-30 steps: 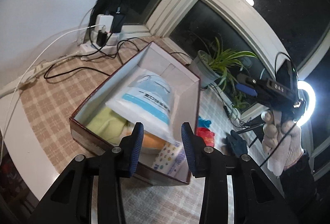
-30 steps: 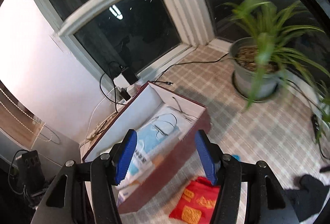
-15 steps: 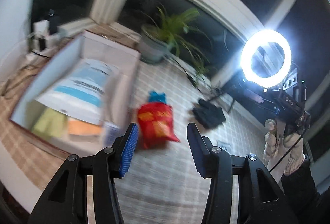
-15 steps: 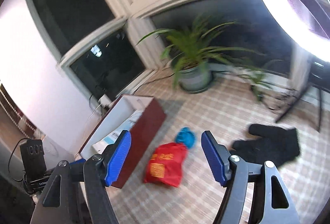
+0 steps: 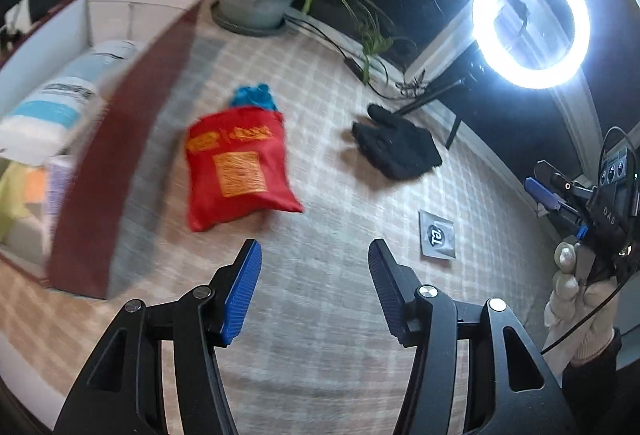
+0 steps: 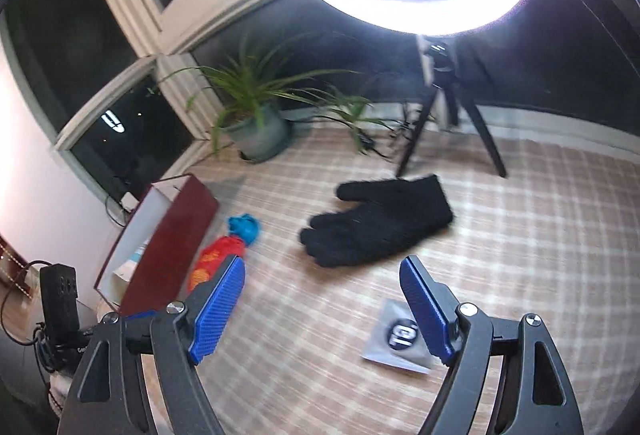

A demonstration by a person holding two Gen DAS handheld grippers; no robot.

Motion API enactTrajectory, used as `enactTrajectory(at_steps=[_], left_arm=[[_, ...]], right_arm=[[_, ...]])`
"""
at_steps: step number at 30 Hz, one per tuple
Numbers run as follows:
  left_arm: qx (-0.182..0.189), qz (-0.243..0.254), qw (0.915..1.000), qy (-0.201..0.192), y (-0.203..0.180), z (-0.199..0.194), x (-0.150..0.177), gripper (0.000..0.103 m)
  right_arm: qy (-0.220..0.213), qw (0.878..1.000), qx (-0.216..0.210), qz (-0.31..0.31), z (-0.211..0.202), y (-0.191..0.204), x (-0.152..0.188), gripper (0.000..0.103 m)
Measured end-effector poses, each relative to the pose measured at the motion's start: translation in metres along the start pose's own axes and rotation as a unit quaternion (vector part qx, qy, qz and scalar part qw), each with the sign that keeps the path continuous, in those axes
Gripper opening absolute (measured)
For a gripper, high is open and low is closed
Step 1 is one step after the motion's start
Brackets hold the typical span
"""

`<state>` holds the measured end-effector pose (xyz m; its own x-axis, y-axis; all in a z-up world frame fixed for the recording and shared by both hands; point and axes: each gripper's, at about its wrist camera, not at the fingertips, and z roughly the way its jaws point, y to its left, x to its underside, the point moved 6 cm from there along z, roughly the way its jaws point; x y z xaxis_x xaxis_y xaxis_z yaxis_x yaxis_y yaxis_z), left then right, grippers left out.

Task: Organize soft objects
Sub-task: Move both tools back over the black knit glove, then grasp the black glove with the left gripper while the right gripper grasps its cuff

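We hold the left gripper (image 5: 314,289) with its blue jaws spread and nothing between them; they have just been opening, above bare checked cloth (image 5: 320,315). Our right gripper (image 6: 322,309) is likewise spread and empty, its jaws also just widened. Beyond the left jaws lies a red bag (image 5: 236,165), a blue bundle (image 5: 254,97) touching its far end, both just beside the dark red box (image 5: 120,139). In the box we see a white and blue pack (image 5: 52,107) on top of other soft items. A black glove (image 6: 380,221) lies flat ahead of the right jaws, well apart from the bag. A grey sachet (image 6: 400,339) sits near the right gripper's right finger. A potted plant (image 6: 256,115) and a lit ring light (image 5: 530,21) stand at the far edge.
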<state>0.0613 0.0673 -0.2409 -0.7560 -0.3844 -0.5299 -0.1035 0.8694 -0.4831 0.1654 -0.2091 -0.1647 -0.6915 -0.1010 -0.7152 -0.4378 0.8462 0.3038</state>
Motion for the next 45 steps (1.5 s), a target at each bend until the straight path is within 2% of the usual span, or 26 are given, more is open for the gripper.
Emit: enactTrajectory(at_steps=[2, 5, 9, 11, 15, 18, 21, 25, 29, 31, 37, 42, 44, 45], left_arm=[[0.005, 0.005, 1.0, 0.002, -0.01, 0.008, -0.002, 0.051], [0.023, 0.004, 0.9997, 0.006, -0.025, 0.021, -0.007, 0.033], [0.029, 0.012, 0.9994, 0.016, -0.042, 0.043, -0.016, 0.011], [0.028, 0.018, 0.9993, 0.017, -0.05, 0.055, -0.023, 0.006], [0.018, 0.035, 0.9991, 0.014, -0.062, 0.076, -0.038, 0.003], [0.005, 0.049, 0.9987, 0.015, -0.07, 0.092, -0.049, 0.003], [0.0, 0.062, 0.9979, 0.02, -0.078, 0.11, -0.056, 0.001], [-0.013, 0.1, 0.9945, 0.027, -0.09, 0.126, -0.061, 0.0], [-0.024, 0.116, 0.9925, 0.029, -0.094, 0.143, -0.064, 0.0], [-0.04, 0.139, 0.9892, 0.022, -0.096, 0.148, -0.065, 0.0], [-0.048, 0.176, 0.9832, -0.007, -0.104, 0.149, -0.069, 0.0], [-0.043, 0.179, 0.9829, -0.007, -0.105, 0.153, -0.073, 0.0], [-0.041, 0.176, 0.9835, -0.003, -0.104, 0.155, -0.074, 0.0], [-0.043, 0.171, 0.9843, -0.003, -0.103, 0.157, -0.075, 0.0]], right_arm=[[0.003, 1.0, 0.006, 0.007, 0.0, -0.012, 0.0, 0.076], [0.006, 1.0, 0.017, 0.011, 0.003, -0.029, 0.0, 0.076], [0.008, 0.999, 0.022, 0.025, 0.013, -0.055, -0.007, 0.076], [0.009, 0.999, 0.024, 0.031, 0.02, -0.066, -0.012, 0.076], [0.018, 0.999, 0.024, 0.043, 0.041, -0.088, -0.022, 0.076], [0.024, 0.998, 0.029, 0.045, 0.056, -0.102, -0.029, 0.071], [0.034, 0.998, 0.017, 0.055, 0.075, -0.114, -0.036, 0.071], [0.043, 0.997, 0.014, 0.056, 0.096, -0.124, -0.041, 0.067], [0.049, 0.997, 0.01, 0.055, 0.113, -0.131, -0.044, 0.065], [0.051, 0.997, 0.007, 0.056, 0.12, -0.135, -0.045, 0.056], [0.057, 0.996, -0.005, 0.066, 0.132, -0.142, -0.046, 0.053], [0.064, 0.996, -0.015, 0.061, 0.14, -0.14, -0.048, 0.049], [0.066, 0.996, -0.018, 0.059, 0.143, -0.14, -0.049, 0.043], [0.068, 0.996, -0.018, 0.059, 0.144, -0.14, -0.049, 0.036]])
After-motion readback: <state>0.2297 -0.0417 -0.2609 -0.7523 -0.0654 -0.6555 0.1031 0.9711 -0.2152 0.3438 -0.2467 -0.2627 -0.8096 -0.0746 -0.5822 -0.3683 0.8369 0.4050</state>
